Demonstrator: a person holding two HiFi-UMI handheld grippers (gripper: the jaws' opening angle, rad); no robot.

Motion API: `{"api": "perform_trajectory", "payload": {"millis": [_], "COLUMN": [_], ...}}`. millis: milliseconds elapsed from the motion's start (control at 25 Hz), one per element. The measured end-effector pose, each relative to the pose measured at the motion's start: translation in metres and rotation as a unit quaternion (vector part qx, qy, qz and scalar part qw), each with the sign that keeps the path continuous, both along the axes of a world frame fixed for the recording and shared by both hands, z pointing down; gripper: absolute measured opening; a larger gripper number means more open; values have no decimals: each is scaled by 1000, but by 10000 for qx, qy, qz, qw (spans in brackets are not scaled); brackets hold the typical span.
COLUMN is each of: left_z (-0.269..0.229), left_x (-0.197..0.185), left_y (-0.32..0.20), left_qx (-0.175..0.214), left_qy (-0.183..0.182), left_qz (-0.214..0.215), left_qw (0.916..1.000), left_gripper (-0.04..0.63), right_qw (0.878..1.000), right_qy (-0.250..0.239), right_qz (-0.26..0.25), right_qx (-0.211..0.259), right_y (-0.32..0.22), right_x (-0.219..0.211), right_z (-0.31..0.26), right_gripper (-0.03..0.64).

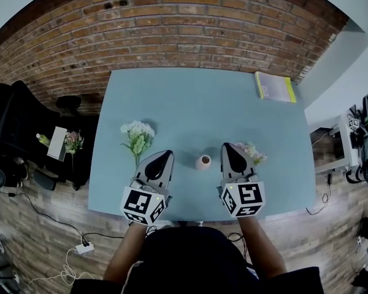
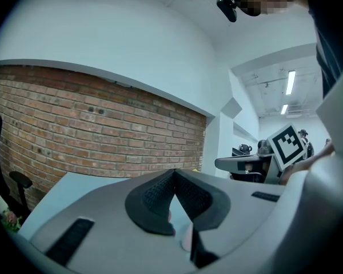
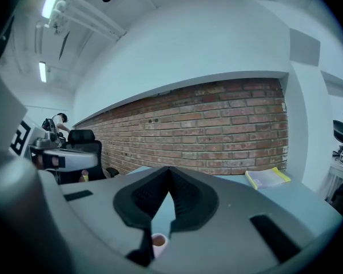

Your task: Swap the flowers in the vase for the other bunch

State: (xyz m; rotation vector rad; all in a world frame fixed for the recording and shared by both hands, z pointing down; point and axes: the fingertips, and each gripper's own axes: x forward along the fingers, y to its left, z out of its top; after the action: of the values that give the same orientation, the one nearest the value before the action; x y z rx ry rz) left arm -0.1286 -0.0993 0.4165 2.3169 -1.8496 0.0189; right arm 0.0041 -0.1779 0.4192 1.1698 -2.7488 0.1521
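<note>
Jaws pressed together on nothing, left gripper (image 1: 167,154) and right gripper (image 1: 226,146) are flanking the small empty pink vase (image 1: 203,162) standing on the blue tabletop (image 1: 202,100), white bunch (image 1: 138,135) lying left, pinkish bunch (image 1: 254,152) right, brick wall (image 1: 172,29) rising behind.

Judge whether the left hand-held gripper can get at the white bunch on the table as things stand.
Probably yes: the white bunch lies on the table beside the left hand-held gripper, with nothing between them. Its jaws are shut and would have to open first.
</note>
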Motion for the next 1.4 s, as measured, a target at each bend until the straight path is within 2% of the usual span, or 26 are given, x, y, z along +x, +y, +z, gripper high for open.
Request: {"api": "perform_trajectory", "payload": {"millis": [240,640,1000,1400], "left_z": [-8,4,31,57], "left_x": [-14,-54,-97,-135], "left_y": [13,37,40,23], "left_qx": [58,-123,-520,-953], "left_qy": [25,108,206,338], "left_qz": [-124,-550,-884,-894], "left_qw": [9999,9984,9945,9908], "left_gripper": [8,8,8,9], "right_qw": [9995,9974,9964,9959], "right_qy": [-45,12,137,292], "right_qz": [-326,-725,-831,-835], "right_qx": [39,-18,-80,-186], "right_y": [10,26,28,16], "right_x": [-26,-66,-92,-115], "right_z": [-5,-2,5,15], "right_gripper": [12,12,12,12]}}
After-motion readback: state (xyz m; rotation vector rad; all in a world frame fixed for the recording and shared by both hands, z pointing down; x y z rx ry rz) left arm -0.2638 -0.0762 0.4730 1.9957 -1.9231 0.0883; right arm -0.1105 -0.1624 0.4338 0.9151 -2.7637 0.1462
